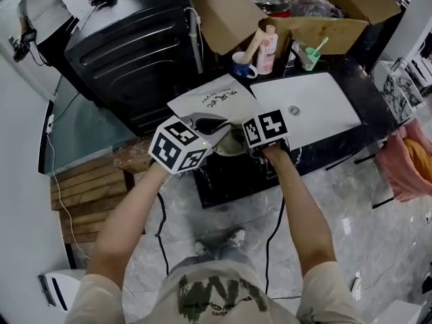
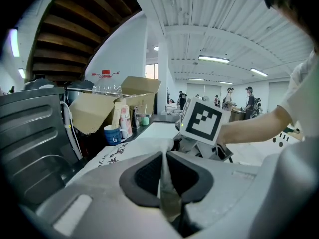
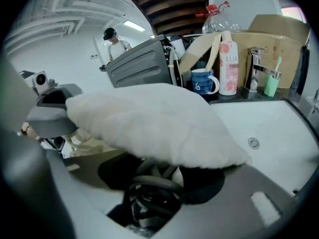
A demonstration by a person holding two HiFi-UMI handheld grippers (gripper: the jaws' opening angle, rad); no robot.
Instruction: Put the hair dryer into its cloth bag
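Observation:
The white cloth bag point(image 1: 212, 100) with black writing lies on the dark counter, its mouth toward me. My left gripper point(image 1: 213, 131) is shut on the bag's edge; a thin fold of cloth point(image 2: 167, 183) is pinched between its pads. In the left gripper view the bag point(image 2: 127, 152) stretches away from those jaws. My right gripper point(image 1: 237, 142) sits close beside the left one at the bag's mouth. In the right gripper view it point(image 3: 159, 176) grips the hair dryer with its coiled grey cord point(image 3: 149, 195), and the bag point(image 3: 154, 123) drapes over it. The dryer's body is mostly hidden.
A white sink basin point(image 1: 304, 106) lies right of the bag. Behind it stand a blue mug point(image 1: 241, 66), a pink bottle point(image 1: 268, 49), a green cup point(image 1: 309, 56) and a cardboard box point(image 1: 233, 12). A black appliance point(image 1: 128, 39) is at the left; a person stands at the far left.

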